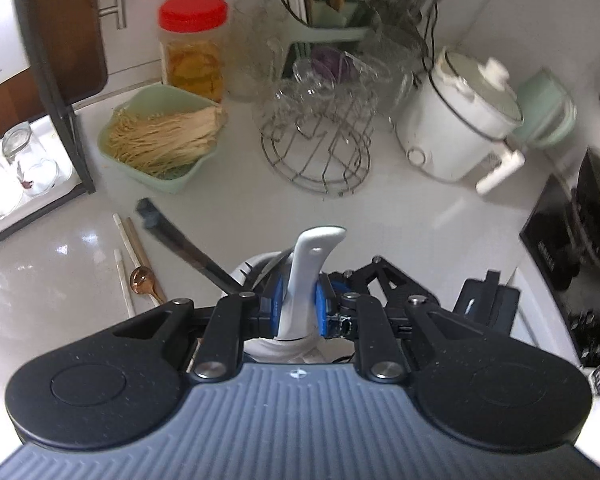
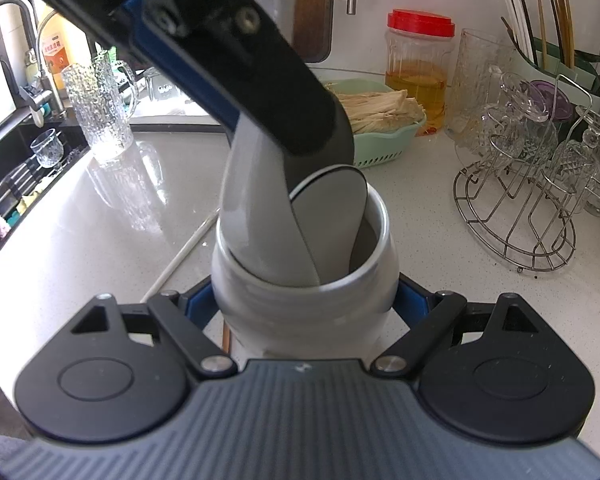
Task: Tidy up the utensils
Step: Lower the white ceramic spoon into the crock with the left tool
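L gripper clamps white spoon by handle; its bowl is already inside white jar, long axis tilted, leaning on far rim. R gripper grips jar body, directly below. Next: prob. let the spoon go.

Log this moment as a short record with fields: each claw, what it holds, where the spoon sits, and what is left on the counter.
left claw: shut on the white spoon's handle
white spoon: bowl end down inside the white jar, handle leaning up out of it
right claw: shut on the white jar, one pad on each side
white jar: upright on the white counter
left on the counter: chopsticks and a copper spoon, lying flat
black utensil: near the jar; whether it stands in it cannot be told
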`<state>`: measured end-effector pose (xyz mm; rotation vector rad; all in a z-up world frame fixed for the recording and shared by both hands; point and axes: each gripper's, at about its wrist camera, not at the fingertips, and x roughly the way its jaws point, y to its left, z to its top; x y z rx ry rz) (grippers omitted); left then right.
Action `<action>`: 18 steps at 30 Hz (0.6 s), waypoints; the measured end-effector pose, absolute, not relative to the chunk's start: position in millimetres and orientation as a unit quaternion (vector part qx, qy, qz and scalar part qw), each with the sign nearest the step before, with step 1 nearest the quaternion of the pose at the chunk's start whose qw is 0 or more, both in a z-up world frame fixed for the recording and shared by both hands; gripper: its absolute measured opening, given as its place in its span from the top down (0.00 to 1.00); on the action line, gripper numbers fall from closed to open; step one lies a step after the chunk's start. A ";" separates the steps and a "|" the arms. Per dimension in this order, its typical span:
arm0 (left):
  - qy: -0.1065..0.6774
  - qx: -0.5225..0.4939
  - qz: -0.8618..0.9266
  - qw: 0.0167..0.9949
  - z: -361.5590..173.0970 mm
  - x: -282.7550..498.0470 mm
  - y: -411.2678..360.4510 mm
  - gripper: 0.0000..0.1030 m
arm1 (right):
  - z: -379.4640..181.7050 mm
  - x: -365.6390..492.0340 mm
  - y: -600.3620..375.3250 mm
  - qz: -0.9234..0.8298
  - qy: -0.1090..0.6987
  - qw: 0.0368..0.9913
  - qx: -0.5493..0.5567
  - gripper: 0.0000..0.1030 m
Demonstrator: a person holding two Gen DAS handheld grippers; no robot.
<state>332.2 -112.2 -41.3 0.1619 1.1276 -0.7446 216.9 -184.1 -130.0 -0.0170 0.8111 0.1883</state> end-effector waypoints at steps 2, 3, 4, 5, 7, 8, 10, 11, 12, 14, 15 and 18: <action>0.527 0.084 -0.344 0.773 -46.4 332.4 -116.3 0.81 | -130.0 216.4 -183.9 0.092 0.393 0.915 -0.008 0.12; 0.529 0.086 -0.345 0.771 -48.8 332.8 -117.7 0.81 | -130.2 215.8 -184.6 0.093 0.393 0.915 -0.008 0.12; 0.533 0.086 -0.344 0.768 -51.0 333.1 -118.5 0.81 | -130.2 215.5 -184.7 0.093 0.393 0.915 -0.008 0.12; 0.538 0.084 -0.343 0.765 -53.3 334.3 -118.7 0.81 | -130.3 215.3 -185.2 0.094 0.392 0.915 -0.008 0.12; 0.549 0.080 -0.343 0.758 -57.7 337.3 -119.0 0.81 | -130.4 214.8 -186.3 0.097 0.392 0.915 -0.009 0.12; 0.555 0.078 -0.340 0.755 -60.0 339.2 -119.4 0.81 | -130.6 214.6 -186.6 0.097 0.392 0.915 -0.009 0.12; 0.567 0.075 -0.340 0.747 -63.9 342.1 -120.3 0.81 | -130.9 214.9 -186.8 0.097 0.392 0.915 -0.009 0.12; 0.569 0.074 -0.339 0.745 -64.2 343.7 -119.9 0.81 | -131.0 215.3 -187.0 0.097 0.392 0.915 -0.008 0.12; 0.573 0.074 -0.338 0.743 -64.5 344.5 -119.9 0.81 | -131.3 215.5 -187.3 0.097 0.392 0.915 -0.008 0.12; 0.577 0.074 -0.336 0.741 -65.7 344.8 -119.5 0.81 | -131.4 215.9 -187.1 0.097 0.391 0.915 -0.008 0.11; 0.576 0.076 -0.336 0.741 -65.8 344.4 -119.5 0.81 | -131.7 215.4 -187.2 0.096 0.391 0.915 -0.007 0.12; 0.578 0.077 -0.335 0.740 -64.4 343.2 -119.2 0.80 | -132.3 215.1 -187.0 0.097 0.390 0.916 -0.008 0.11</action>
